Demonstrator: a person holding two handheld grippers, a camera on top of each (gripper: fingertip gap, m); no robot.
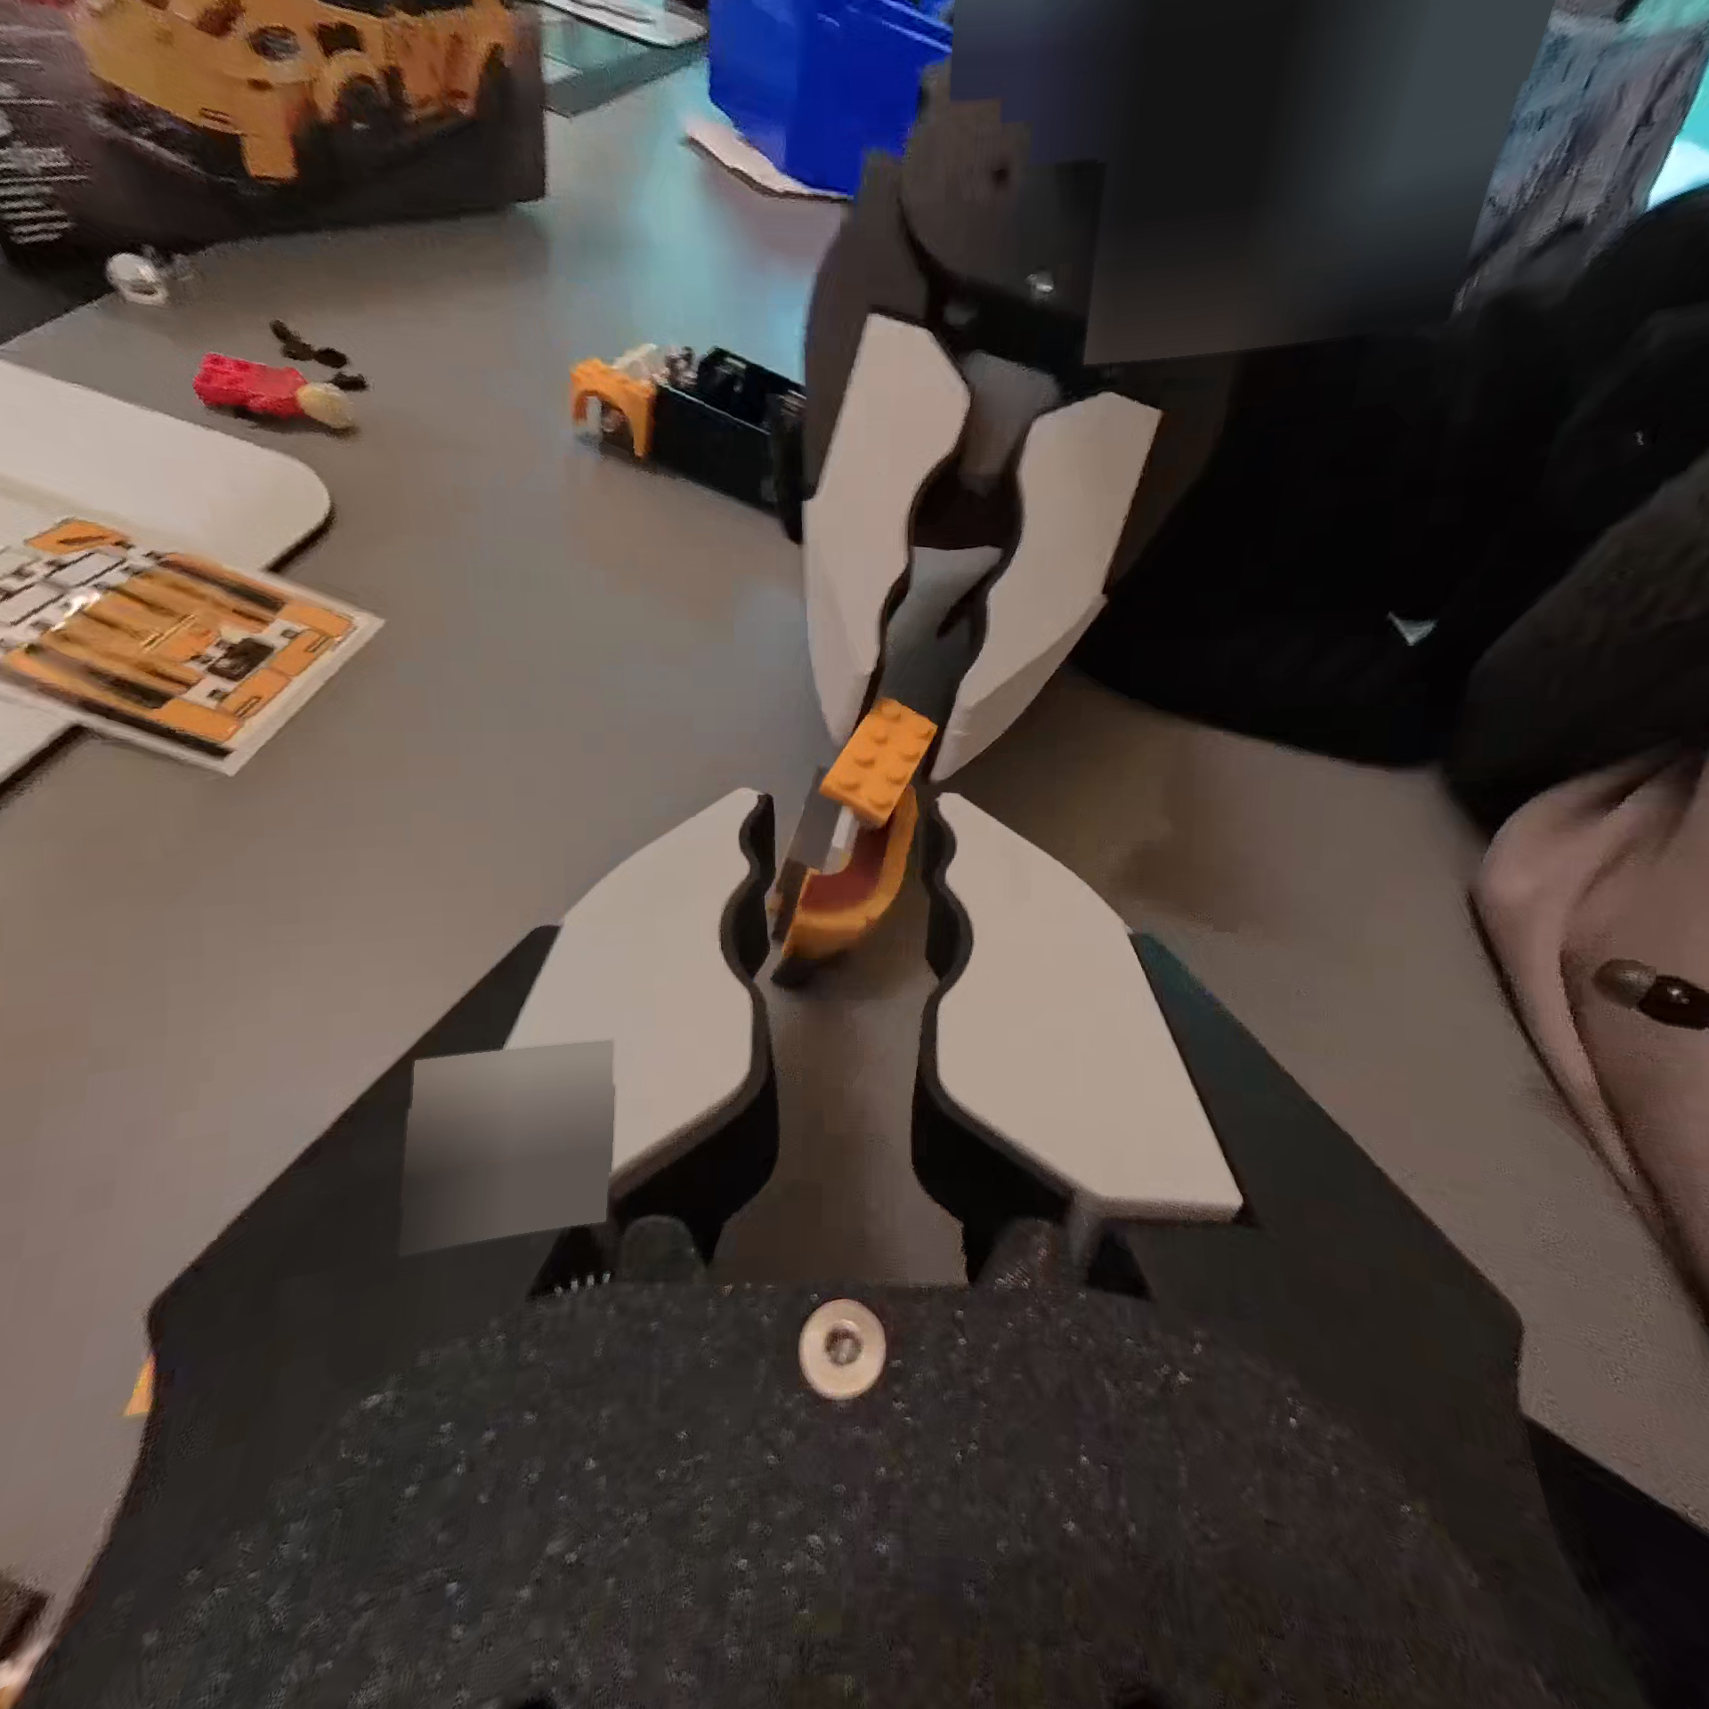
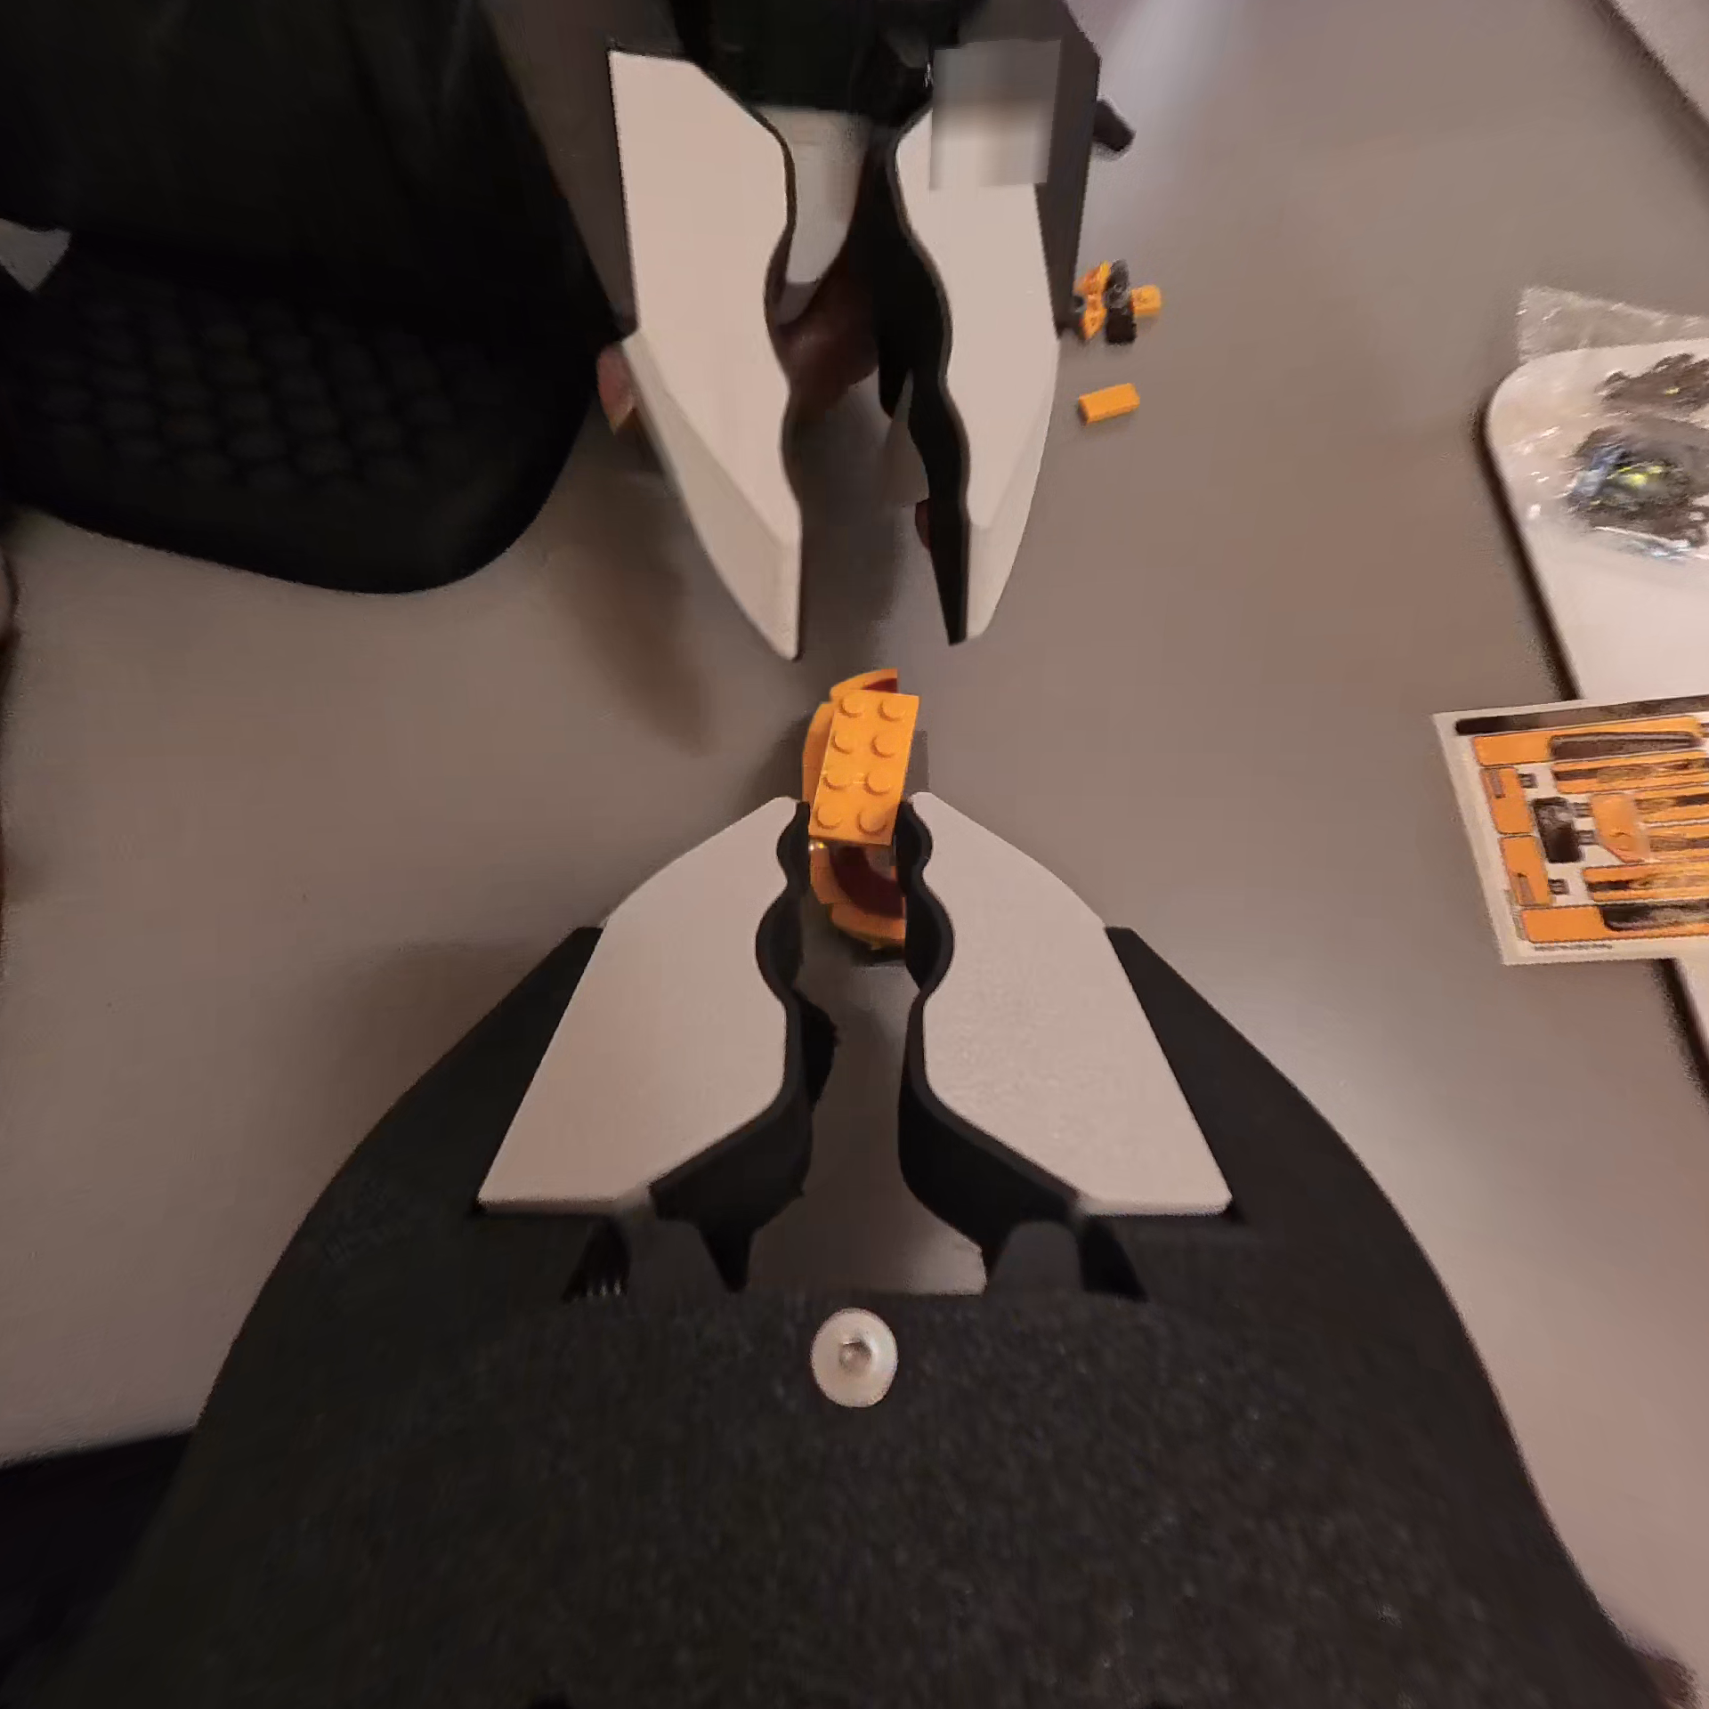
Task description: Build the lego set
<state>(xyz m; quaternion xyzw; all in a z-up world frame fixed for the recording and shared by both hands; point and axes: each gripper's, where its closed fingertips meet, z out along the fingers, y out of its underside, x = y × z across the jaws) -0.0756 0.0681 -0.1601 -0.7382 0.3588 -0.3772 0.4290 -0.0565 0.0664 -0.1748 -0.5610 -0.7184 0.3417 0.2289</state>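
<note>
An orange 2x4 plate (image 2: 865, 772) sits on top of an orange wheel-arch piece (image 2: 860, 902) that stands on the grey table (image 2: 370, 832). My right gripper (image 2: 855, 812) is shut on the near end of the plate. In the left wrist view the right gripper (image 1: 897, 756) comes down from above with the plate (image 1: 883, 754) over the arch (image 1: 851, 902). My left gripper (image 1: 846, 803) is open, its fingers on either side of the arch. In the right wrist view the left gripper (image 2: 874, 645) stops just short of the arch, with nothing between its fingers.
A sticker sheet (image 1: 166, 638) lies left on a white tray (image 1: 139, 462). An orange-and-black partial build (image 1: 684, 416), a red piece (image 1: 259, 384), the set's box (image 1: 277, 92) and a blue bin (image 1: 814, 83) stand farther back. Loose orange pieces (image 2: 1110, 314) lie beside a bag of parts (image 2: 1628, 462). Less than 4 cm separates the two grippers' tips.
</note>
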